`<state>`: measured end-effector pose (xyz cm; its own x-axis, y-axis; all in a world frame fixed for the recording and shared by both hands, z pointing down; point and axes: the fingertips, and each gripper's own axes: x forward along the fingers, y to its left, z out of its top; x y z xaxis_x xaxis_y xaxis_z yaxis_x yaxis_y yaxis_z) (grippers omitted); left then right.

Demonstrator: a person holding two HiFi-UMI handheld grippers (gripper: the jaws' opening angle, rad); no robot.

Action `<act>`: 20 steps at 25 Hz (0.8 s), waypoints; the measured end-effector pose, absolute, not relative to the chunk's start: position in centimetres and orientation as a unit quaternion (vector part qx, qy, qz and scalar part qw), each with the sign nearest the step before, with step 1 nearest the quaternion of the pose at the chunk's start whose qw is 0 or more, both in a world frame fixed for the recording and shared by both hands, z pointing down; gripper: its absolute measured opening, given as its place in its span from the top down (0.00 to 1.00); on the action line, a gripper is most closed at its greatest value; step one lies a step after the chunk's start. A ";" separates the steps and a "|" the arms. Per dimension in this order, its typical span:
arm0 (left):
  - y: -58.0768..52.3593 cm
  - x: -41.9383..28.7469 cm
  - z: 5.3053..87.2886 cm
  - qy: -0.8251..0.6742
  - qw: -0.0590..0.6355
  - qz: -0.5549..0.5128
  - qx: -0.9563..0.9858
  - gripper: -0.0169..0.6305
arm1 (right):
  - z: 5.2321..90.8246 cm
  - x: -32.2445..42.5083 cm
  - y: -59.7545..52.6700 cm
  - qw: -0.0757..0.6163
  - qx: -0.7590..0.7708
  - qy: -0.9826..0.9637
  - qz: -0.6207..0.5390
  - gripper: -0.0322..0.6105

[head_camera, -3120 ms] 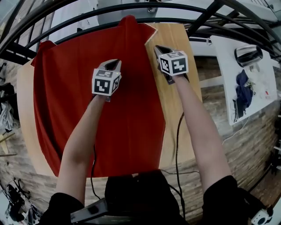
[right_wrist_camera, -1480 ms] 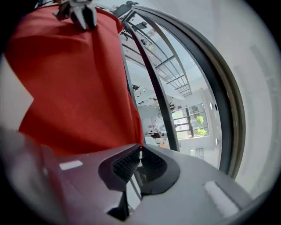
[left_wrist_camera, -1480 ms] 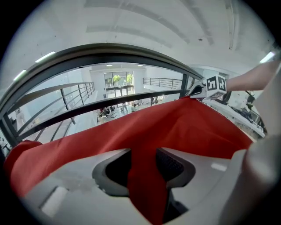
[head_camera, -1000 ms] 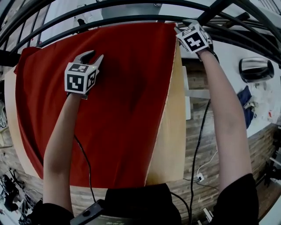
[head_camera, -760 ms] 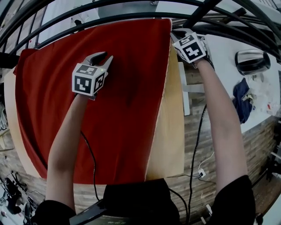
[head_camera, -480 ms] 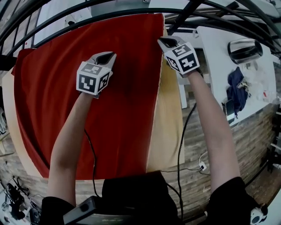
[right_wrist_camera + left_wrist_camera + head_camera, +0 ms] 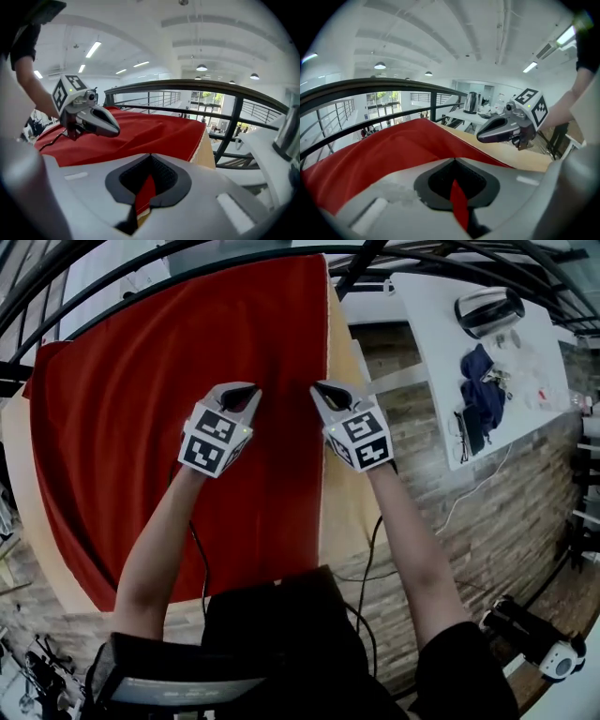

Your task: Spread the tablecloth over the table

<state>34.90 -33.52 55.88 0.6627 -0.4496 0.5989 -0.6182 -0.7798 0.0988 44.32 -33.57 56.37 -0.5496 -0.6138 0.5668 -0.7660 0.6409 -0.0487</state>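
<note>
The red fabric tablecloth is lying flat over most of the pale wooden table, leaving the table's right strip bare. The left tongs and right tongs are hovering over the table's middle, both pressed together and empty. Straightening seems to be going on. The next move is likely calling for gripping the cloth's edge and drawing it toward the table's right side.

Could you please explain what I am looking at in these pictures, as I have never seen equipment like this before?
A person stands at a wooden table with a two-jaw gripper in each hand; the marker cubes are part of them. The overhead picture comes from a head camera looking down; the other two from cameras on the grippers. A red tablecloth covers most of the table, leaving a bare strip on the right. The left gripper and right gripper hover over it, jaws shut, apparently holding nothing.
</note>
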 end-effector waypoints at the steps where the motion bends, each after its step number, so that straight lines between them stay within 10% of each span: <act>1: -31.7 35.2 55.6 -0.288 0.144 0.280 0.904 0.96 | 55.9 44.3 -31.9 0.243 0.413 -0.864 0.156 0.93; 20: -5.3 35.0 56.0 -0.229 0.160 0.302 0.911 0.96 | 60.6 45.7 -0.9 0.264 0.556 -0.725 0.308 0.75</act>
